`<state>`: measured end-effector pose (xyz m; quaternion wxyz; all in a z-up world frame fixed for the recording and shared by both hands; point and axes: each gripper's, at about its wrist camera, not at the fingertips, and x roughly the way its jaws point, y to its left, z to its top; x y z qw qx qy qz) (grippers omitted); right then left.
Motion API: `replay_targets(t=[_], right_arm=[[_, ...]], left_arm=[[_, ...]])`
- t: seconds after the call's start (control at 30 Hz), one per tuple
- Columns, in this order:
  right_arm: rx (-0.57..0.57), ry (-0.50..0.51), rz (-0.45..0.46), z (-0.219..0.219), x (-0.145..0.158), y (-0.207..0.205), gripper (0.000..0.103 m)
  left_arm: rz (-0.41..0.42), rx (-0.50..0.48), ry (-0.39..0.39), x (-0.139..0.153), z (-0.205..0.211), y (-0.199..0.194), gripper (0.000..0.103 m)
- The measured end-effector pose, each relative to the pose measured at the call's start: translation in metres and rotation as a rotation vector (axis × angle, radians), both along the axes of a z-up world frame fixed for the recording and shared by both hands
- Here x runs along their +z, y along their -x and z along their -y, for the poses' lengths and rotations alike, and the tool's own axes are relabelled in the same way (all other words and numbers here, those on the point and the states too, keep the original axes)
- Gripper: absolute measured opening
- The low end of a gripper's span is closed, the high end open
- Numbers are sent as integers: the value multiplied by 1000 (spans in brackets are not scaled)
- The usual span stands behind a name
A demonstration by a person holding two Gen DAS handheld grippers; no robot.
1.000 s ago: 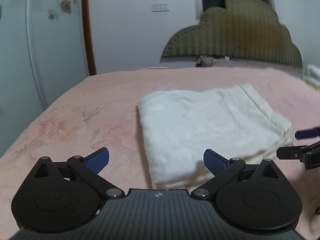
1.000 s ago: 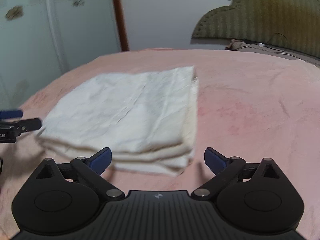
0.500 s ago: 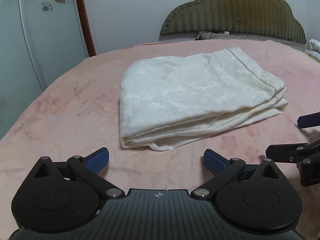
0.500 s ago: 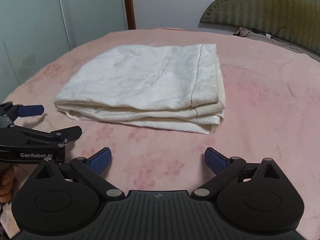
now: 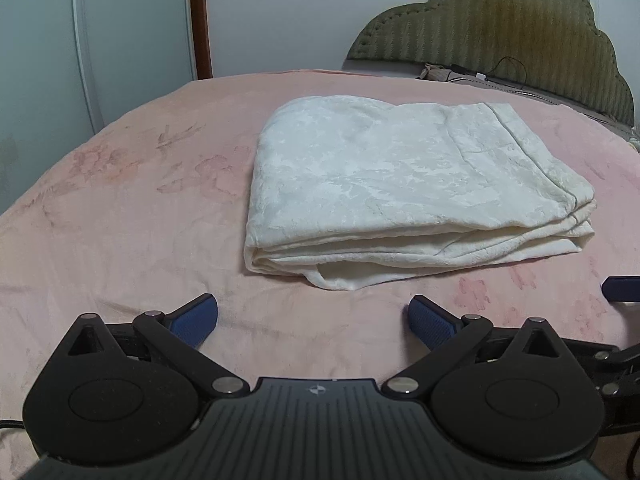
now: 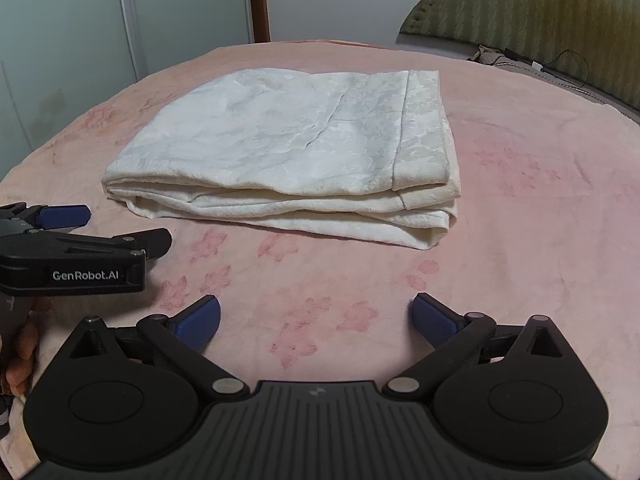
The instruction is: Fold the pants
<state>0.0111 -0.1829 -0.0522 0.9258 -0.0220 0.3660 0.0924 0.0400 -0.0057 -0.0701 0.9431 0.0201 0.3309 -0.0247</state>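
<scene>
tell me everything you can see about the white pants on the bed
The pants are cream-white with a faint woven floral pattern and look soft and thick. They are folded into a flat, roughly rectangular stack of several layers, with a hemmed band along one side and the layer edges facing the cameras. They lie on the pink blanket. Neither tool touches them; both sit open, short of the stack.

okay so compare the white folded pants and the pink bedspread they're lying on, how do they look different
The pants are off-white with a faint tone-on-tone woven pattern; the bedspread is pink with darker pink flower prints. The pants are folded into a thick stack, layered edges showing along the near side, while the bedspread lies spread as one flat sheet. The pants cover only a middle patch; the bedspread runs out past them on every side. Both look soft, and neither open gripper touches the pants.
</scene>
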Motion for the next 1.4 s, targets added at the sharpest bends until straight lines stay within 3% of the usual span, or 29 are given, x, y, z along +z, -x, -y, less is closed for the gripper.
replay_targets(t=[0.33,0.67,0.77,0.97,1.07,1.13,1.2,1.3,1.4], right_arm=[[-21,14,94,-7,-10,6,103],[-36,-47,62,-1,-6,5,103],[-65,-150,13,8,3,6,103],[-128,-535,-56,35,35,23,103],[-69,-697,-30,35,59,32,103],[-18,-748,-5,31,72,35,103],[18,-709,70,28,83,36,103],[-79,-445,202,26,85,33,103],[-185,-199,193,26,64,15,103]], left_arm=[[0,0,-2,0,0,0,103],[-3,2,5,0,0,0,103],[-3,2,7,0,0,0,103],[-3,3,7,0,0,1,103],[-3,3,7,0,0,1,103],[-3,3,7,0,0,1,103],[-3,3,7,0,0,1,103],[-3,3,7,0,0,1,103],[-3,3,7,0,0,1,103]])
